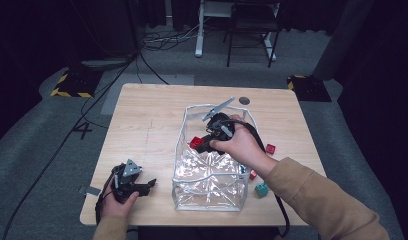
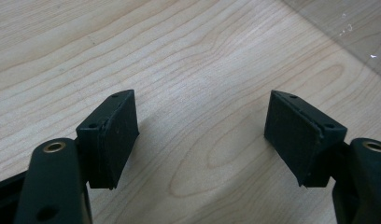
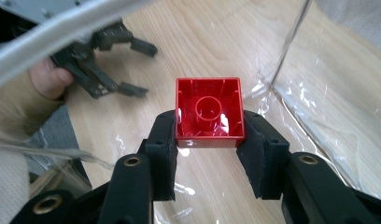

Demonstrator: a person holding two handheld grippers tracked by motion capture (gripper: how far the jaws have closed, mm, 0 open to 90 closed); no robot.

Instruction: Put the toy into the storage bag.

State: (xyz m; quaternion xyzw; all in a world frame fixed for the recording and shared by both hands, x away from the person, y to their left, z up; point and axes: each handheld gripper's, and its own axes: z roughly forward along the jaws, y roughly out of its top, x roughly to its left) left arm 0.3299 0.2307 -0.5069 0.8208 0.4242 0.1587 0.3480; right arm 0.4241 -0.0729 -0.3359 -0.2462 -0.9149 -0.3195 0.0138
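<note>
Clearly the red block [image 3: 209,113] is pinched between the pads of the right gripper [image 3: 208,154], hollow underside toward the camera, and it hangs inside the clear bag [image 1: 192,190], just above the bag's bottom. The step in hand looks like setting the block down in the bag; to do it well, lower it until it nearly meets the bottom, keep it level and off the bag's wall, then spread the jaws and lift straight out through the open top without snagging the rim. Left of the bag, the left gripper [image 1: 142,186] rests on the table [image 1: 142,115], jaws spread with nothing between them. Right of the bag lie another red block [image 1: 270,148] and a teal block [image 1: 262,189]. A small red piece [image 1: 253,174] beside the bag's right wall is half hidden by the sleeve, so I cannot tell its shape, and glare on the plastic blurs the bag's bottom.
</note>
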